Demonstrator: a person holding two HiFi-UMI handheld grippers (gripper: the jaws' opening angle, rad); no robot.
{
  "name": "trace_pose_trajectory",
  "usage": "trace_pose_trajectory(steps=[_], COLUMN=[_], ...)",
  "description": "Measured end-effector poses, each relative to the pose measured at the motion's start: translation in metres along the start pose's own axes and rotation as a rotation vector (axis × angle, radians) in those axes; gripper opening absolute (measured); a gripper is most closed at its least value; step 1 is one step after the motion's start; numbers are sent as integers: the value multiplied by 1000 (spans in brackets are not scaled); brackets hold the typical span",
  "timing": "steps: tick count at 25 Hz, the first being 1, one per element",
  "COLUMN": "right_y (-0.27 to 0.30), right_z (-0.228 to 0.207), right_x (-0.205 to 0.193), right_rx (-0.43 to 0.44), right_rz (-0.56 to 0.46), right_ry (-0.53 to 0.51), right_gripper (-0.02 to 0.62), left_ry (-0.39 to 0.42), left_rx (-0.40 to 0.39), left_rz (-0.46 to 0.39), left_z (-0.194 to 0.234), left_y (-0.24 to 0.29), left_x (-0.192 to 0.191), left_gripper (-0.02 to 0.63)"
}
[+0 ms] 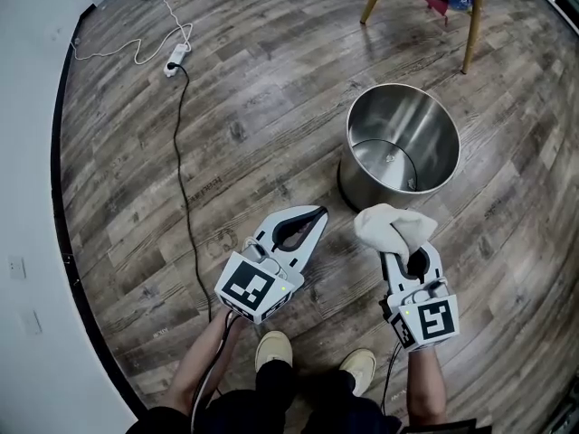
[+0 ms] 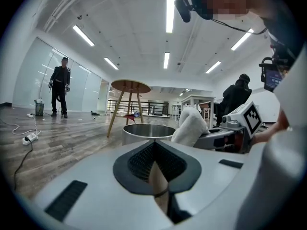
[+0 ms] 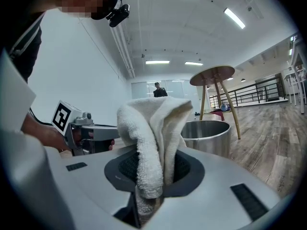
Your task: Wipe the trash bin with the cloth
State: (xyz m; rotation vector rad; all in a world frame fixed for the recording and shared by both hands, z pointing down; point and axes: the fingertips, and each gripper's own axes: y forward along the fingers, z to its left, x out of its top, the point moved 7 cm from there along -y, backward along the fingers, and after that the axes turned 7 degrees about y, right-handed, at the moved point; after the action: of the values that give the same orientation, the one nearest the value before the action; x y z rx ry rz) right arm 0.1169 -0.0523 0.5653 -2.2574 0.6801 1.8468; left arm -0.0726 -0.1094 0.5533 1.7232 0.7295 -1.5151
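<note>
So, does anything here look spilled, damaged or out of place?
Nothing much. The trash bin stands upright and looks undented, and the cloth is bunched in the right gripper. Only a black cable trails loose across the floor.

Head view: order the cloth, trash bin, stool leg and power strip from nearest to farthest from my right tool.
1. The cloth, clamped in the right tool.
2. The trash bin, just ahead of it.
3. The stool leg, beyond the bin at upper right.
4. The power strip, far off at upper left.
</note>
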Motion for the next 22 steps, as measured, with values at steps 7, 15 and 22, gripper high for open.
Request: trace_pose_trajectory(steps=[7, 15, 22], right_y=[-16, -35, -56], right_z=[7, 27, 46], right_x=[30, 84, 156], right_rx=[-9, -18, -27], right_rz=[0, 6, 14], right_ry=[6, 22, 14], right_gripper=[83, 83, 83], left_ry=[-31, -35, -32], left_rx=[18, 22, 26], left_rz=[3, 17, 17], left_z=[0, -1, 2], left_y=[-8, -26, -42], left_x=[29, 91, 169], left_gripper=[0, 0, 0])
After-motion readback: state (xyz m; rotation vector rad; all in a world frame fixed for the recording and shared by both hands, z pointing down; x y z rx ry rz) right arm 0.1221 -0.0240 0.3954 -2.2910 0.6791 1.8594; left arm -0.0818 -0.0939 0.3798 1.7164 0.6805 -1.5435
